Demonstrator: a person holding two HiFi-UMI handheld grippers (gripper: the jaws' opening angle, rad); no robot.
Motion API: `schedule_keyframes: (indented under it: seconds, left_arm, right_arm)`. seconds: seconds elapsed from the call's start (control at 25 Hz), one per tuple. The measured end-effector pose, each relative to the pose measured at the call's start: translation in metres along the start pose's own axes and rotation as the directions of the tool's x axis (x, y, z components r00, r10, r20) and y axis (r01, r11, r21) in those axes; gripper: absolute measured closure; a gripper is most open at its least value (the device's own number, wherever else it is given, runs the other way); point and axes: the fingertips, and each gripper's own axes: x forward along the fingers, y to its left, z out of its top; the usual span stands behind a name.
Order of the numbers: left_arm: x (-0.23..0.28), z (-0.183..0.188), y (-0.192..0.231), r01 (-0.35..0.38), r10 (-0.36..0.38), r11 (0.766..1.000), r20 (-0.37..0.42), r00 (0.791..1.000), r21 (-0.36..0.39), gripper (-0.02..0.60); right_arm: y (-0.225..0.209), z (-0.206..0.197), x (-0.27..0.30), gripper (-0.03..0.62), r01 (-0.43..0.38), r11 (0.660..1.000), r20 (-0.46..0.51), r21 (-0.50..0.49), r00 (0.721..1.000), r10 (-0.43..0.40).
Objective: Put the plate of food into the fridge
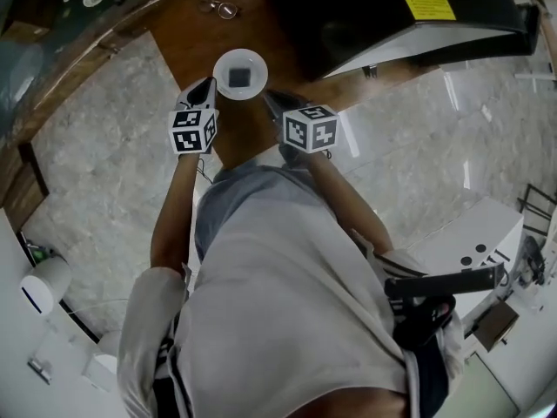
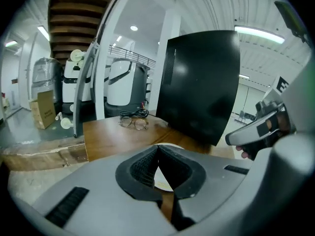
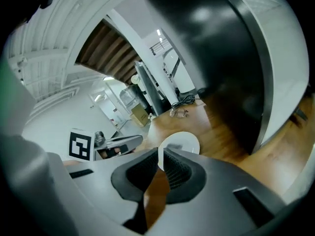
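A white plate point(image 1: 240, 74) with a dark piece of food point(image 1: 239, 77) on it hangs over the wooden table point(image 1: 183, 33), in front of the black fridge point(image 1: 392, 16). My left gripper point(image 1: 209, 90) is shut on the plate's left rim. In the left gripper view only a sliver of the plate point(image 2: 162, 183) shows between the pads point(image 2: 142, 168) of the left gripper point(image 2: 157, 149). My right gripper point(image 1: 274, 101) is shut on the right rim. In the right gripper view the right gripper point(image 3: 160, 156) pinches the rim, with the plate point(image 3: 184, 141) just beyond.
A pair of glasses point(image 1: 224, 9) and a dark cable lie on the table behind the plate. The fridge point(image 2: 202, 82) stands close at the right, its dark door shut. Marble floor point(image 1: 104, 172) lies around the person. White machines stand at the lower edges.
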Motion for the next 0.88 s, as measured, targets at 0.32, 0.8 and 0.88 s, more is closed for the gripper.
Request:
schedule_keyframes:
  seconds: [0.32, 0.8, 0.88]
  left_arm:
    - [0.041, -0.027, 0.039, 0.069, -0.052, 0.99, -0.138, 0.989, 0.122, 0.563]
    - [0.07, -0.046, 0.044, 0.203, -0.161, 0.972, -0.298, 0.941, 0.117, 0.563]
    - [0.072, -0.043, 0.046, 0.212, -0.178, 0.973, -0.29, 0.94, 0.092, 0.563]
  right_arm:
    - [-0.009, -0.022, 0.051, 0.574, 0.122, 0.987, -0.041, 0.106, 0.992, -0.118]
    - [-0.044, -0.051, 0.069, 0.572, 0.236, 0.915, -0.1, 0.328, 0.971, -0.215]
    - [-0.046, -0.049, 0.071, 0.553, 0.228, 0.906, -0.091, 0.357, 0.974, -0.209]
